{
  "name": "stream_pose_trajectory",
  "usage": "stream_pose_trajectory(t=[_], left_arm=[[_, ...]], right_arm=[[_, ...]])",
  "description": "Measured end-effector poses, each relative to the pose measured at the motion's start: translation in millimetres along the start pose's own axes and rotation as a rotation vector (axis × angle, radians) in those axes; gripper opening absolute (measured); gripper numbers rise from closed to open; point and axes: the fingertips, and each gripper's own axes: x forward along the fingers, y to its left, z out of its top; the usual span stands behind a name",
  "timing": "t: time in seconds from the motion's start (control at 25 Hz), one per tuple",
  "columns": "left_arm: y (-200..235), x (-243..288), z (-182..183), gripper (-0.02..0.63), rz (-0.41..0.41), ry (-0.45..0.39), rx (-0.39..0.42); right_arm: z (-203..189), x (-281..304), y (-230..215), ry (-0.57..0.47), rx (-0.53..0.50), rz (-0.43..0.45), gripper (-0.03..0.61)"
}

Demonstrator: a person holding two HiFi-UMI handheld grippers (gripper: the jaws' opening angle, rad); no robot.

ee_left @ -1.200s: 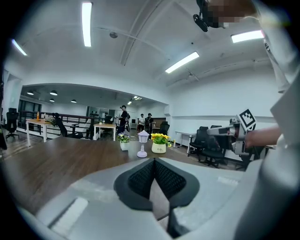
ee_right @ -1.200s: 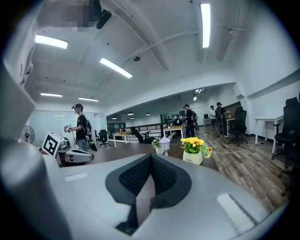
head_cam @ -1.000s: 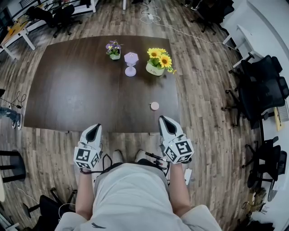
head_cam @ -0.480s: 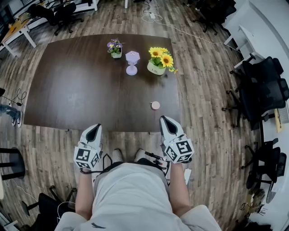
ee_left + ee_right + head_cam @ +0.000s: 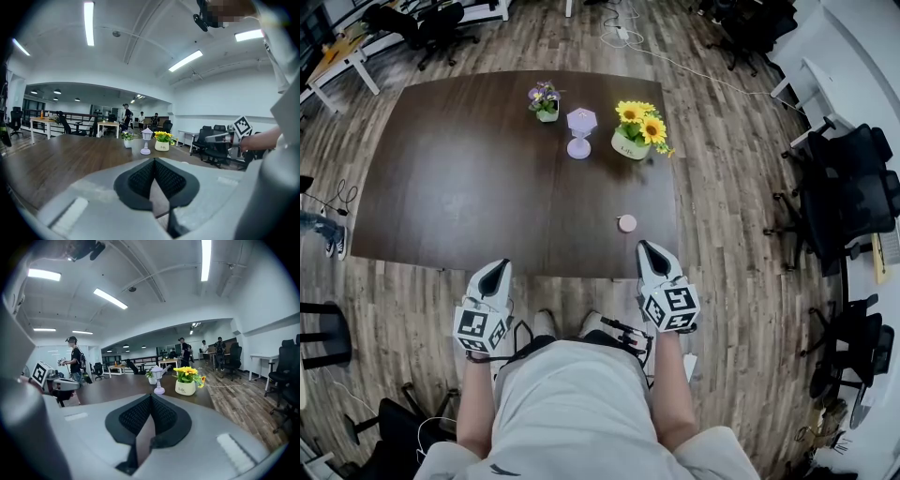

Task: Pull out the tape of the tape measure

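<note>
I hold left tool (image 5: 493, 274) and right tool (image 5: 652, 255) short of worktop (image 5: 469, 187) edge, jaws together, empty. Tape measure (image 5: 626, 223) lies nearest right tool, likely first grab.

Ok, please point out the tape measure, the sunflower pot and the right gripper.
tape measure (image 5: 626, 223), head view, its round top.
sunflower pot (image 5: 629, 146), head view, white pot wall.
right gripper (image 5: 648, 247), head view, shut jaw tips.
</note>
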Motion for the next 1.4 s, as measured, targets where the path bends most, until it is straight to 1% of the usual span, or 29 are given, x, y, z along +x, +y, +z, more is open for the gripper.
stream_pose_trajectory(t=[0.28, 0.44, 0.6, 0.8, 0.96, 1.16, 1.4], left_arm=[[12.4, -3.1, -4.2, 0.006, 0.030, 0.011, -0.014], [17.8, -6.2, -6.4, 0.006, 0.052, 0.016, -0.024], [19.4, -7.4, -9.4, 0.006, 0.066, 0.026, -0.030], [22.6, -10.4, -14.1, 0.006, 0.093, 0.045, -0.035], [28.2, -15.3, -16.5, 0.006, 0.123, 0.056, -0.040], [32.3, -19.7, -18.5, 0.006, 0.150, 0.067, -0.046], [30.5, -20.8, -21.5, 0.006, 0.150, 0.079, -0.047]], right_arm=[[-26.5, 33.2, -35.9, 0.078, 0.011, -0.061, 0.000], [-50.5, 52.1, -51.7, 0.160, -0.002, -0.089, 0.000], [-75.7, 76.4, -62.4, 0.239, -0.013, -0.082, 0.000], [-99.7, 106.2, -70.3, 0.347, -0.087, -0.061, 0.000], [-110.2, 123.2, -74.3, 0.407, -0.122, -0.045, 0.000], [-117.2, 131.6, -76.6, 0.444, -0.118, -0.039, 0.000], [-122.1, 131.3, -75.6, 0.460, -0.125, -0.038, 0.000]])
